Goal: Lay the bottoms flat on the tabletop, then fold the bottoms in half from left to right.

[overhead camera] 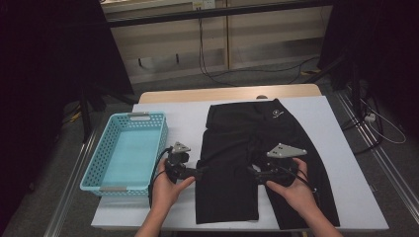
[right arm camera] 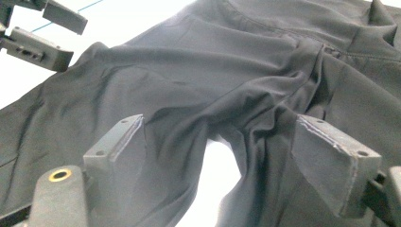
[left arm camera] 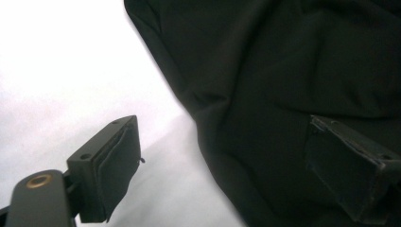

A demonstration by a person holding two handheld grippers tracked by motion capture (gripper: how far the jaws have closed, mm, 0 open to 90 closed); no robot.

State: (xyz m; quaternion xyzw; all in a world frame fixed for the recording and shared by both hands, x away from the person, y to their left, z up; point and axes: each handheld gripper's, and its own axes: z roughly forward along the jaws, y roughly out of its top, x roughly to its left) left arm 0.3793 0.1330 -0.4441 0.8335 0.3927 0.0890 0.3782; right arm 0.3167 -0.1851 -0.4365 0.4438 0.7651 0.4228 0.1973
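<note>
One pair of black shorts (overhead camera: 247, 153), one blue basket (overhead camera: 126, 150), two grippers, on a white table (overhead camera: 336, 143).
Shorts lie flat mid-table; left gripper (overhead camera: 200, 173) at their left edge, right gripper (overhead camera: 251, 172) at the crotch, both spread wide, pinching nothing.

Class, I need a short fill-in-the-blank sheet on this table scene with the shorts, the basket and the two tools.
1. The black shorts lie spread flat on the white ____.
2. The colour of the empty plastic basket is ____.
3. The basket stands on the ____ tool's side of the shorts.
4. The jaws of the left tool and of the right tool both stand ____, gripping no cloth.

Missing words: table; turquoise; left; open
</note>
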